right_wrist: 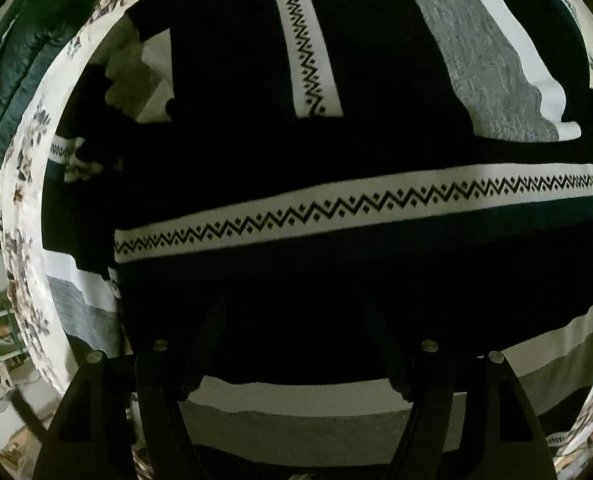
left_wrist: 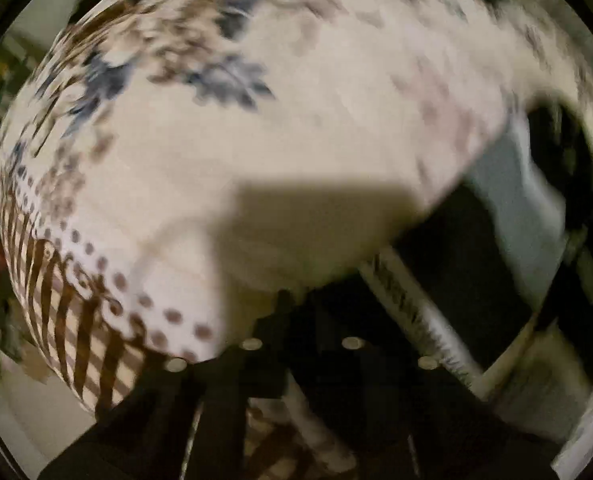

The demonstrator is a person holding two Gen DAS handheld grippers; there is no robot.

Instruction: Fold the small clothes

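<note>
Cream floral bedsheet (left_wrist: 296, 140) underneath; black sweater with white zigzag bands (right_wrist: 296, 152) looks partly folded, unfinished. Right gripper (right_wrist: 296, 344) wide apart; left gripper (left_wrist: 304, 320) blurred, cannot tell.

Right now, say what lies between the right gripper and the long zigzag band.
Only black cloth of the garment, in the right wrist view.
</note>
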